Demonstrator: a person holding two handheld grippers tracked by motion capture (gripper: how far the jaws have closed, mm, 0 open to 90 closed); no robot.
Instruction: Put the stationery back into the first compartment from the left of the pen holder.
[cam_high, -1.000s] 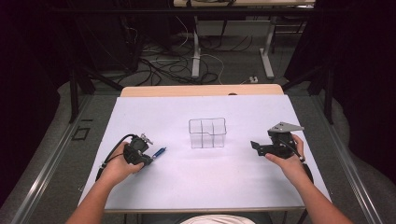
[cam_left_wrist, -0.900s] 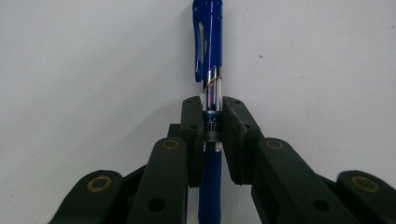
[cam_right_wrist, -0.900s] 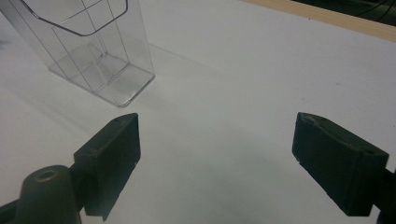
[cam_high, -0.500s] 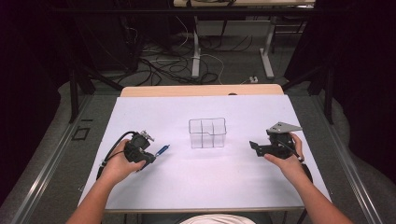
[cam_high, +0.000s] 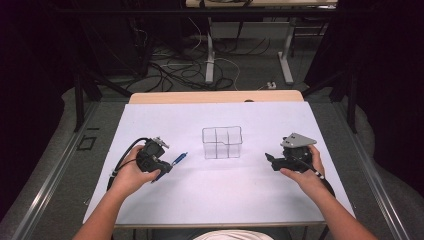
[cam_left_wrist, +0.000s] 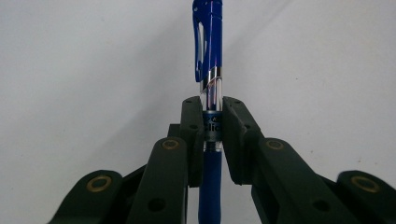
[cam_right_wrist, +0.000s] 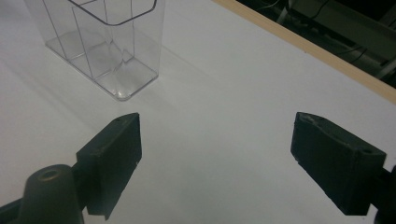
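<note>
1. The blue pen (cam_left_wrist: 210, 70) is pinched between the fingers (cam_left_wrist: 192, 135) of the left gripper (cam_high: 162, 167); in the left gripper view the pads press on the barrel just below the chrome band, with the clipped cap end sticking out past the fingertips.
2. In the high view the pen (cam_high: 179, 159) juts from the gripper toward the clear divided organizer (cam_high: 222, 142), which stands upright at the middle of the white desk (cam_high: 250, 200) — near the pen, not touching it.
3. Handling, as a judgement: the pen looks light and stiff, so it should need little force; its smooth plastic barrel and polished band look slippery, and a round barrel may roll or swivel between flat pads.
4. Where to hold: the present spot near the middle of the barrel seems sound, since it keeps both ends balanced; gripping on the chrome band or the clip would likely slide.
5. The right gripper (cam_right_wrist: 215, 149) has its fingers spread wide with nothing between them; it hangs over bare desk beside the organizer (cam_right_wrist: 100, 44).
6. The organizer looks thin-walled and light — a nudge from the pen tip could tip or shift it; the free gripper could steady it.
</note>
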